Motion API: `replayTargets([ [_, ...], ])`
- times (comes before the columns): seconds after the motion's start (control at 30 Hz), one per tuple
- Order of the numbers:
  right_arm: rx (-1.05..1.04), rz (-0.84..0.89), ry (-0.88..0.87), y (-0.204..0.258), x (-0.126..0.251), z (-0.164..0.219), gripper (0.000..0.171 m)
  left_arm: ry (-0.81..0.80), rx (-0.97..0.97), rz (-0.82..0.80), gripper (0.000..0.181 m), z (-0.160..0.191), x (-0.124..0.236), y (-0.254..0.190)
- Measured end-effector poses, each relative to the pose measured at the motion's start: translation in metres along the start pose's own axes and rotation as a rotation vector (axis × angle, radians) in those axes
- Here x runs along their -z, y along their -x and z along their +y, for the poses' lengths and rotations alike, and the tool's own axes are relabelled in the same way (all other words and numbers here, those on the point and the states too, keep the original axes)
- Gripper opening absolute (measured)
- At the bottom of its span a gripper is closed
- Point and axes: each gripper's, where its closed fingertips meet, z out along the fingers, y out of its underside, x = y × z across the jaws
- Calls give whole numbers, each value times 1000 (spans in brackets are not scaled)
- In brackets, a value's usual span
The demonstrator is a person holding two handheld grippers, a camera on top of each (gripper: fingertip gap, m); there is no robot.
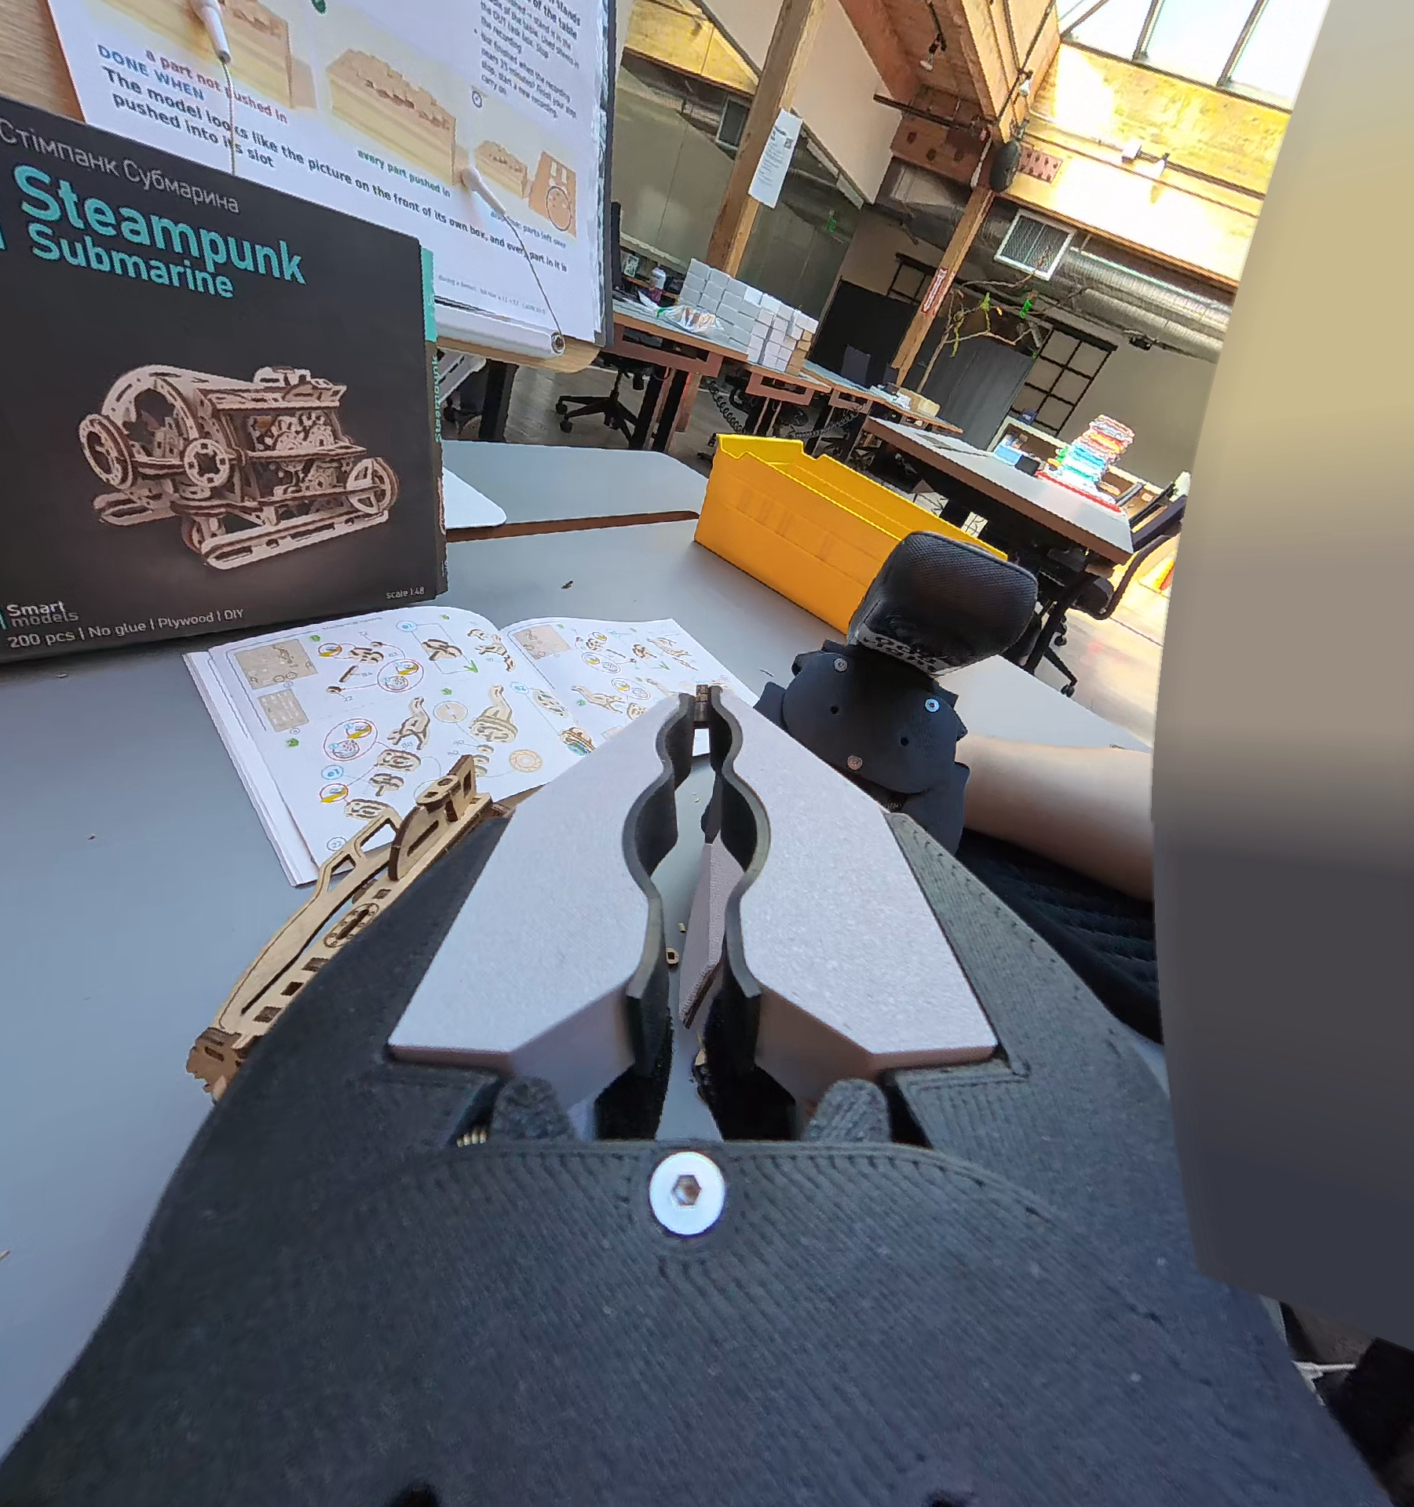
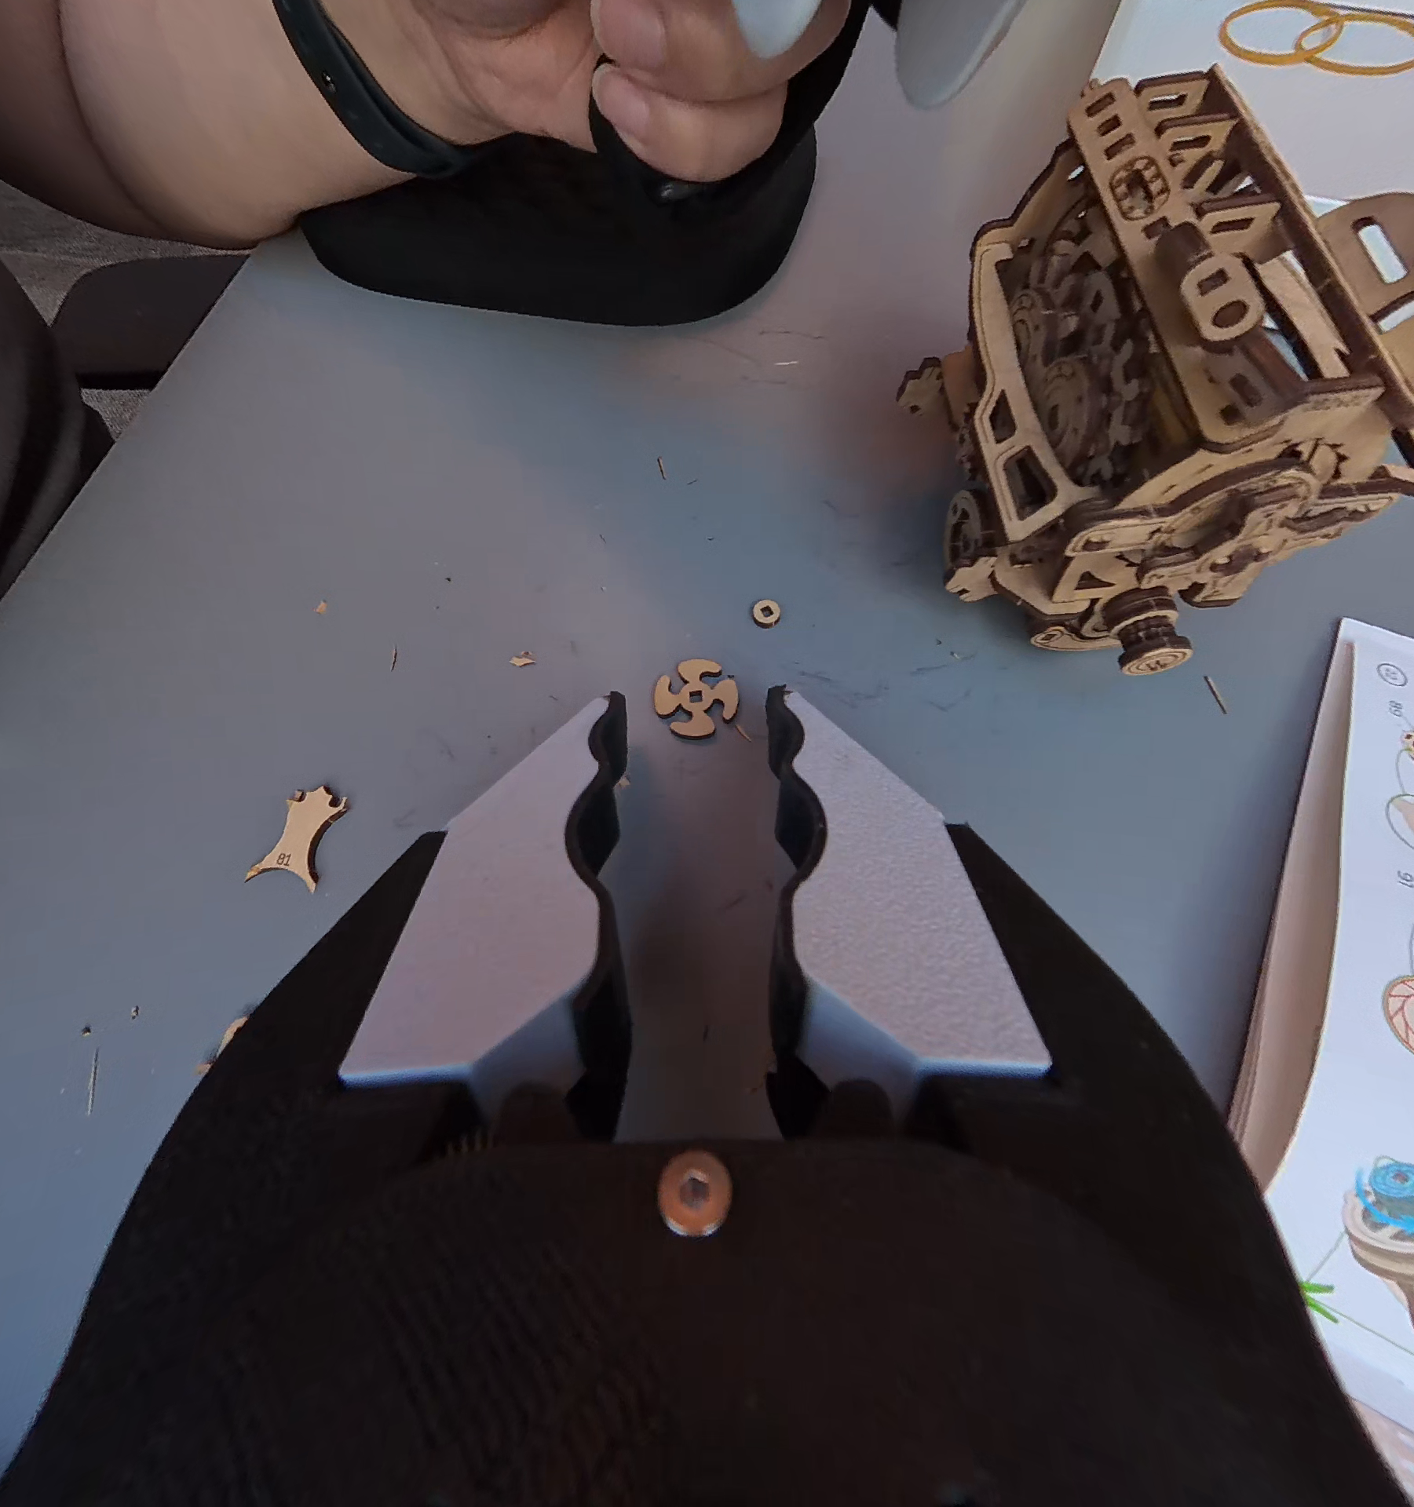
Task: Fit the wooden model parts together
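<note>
At frame centre, the right gripper [image 2: 695, 701] is spread around a small rotor [image 2: 695, 699] on the counter [image 2: 442, 489]; the left gripper [image 1: 703, 700] pinches what looks like a thin wooden piece [image 1: 702, 701].

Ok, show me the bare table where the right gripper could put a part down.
Free: the grey stretch between the hand and the cross-shaped disc, left of the wooden model. Crowded: around the disc, the small ring, and right toward the instruction booklet.
</note>
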Motion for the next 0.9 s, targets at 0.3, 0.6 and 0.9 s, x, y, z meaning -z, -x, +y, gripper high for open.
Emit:
replayTargets([
  [0.3,26,19,49,2,-7,4,31,-9,1,-2,1,-2,1,0],
  [0.6,43,19,60,4,-9,5,29,-10,2,-5,1,-2,1,1],
  [0.9,63,5,61,8,-9,5,21,-8,1,-6,1,-2,1,1],
])
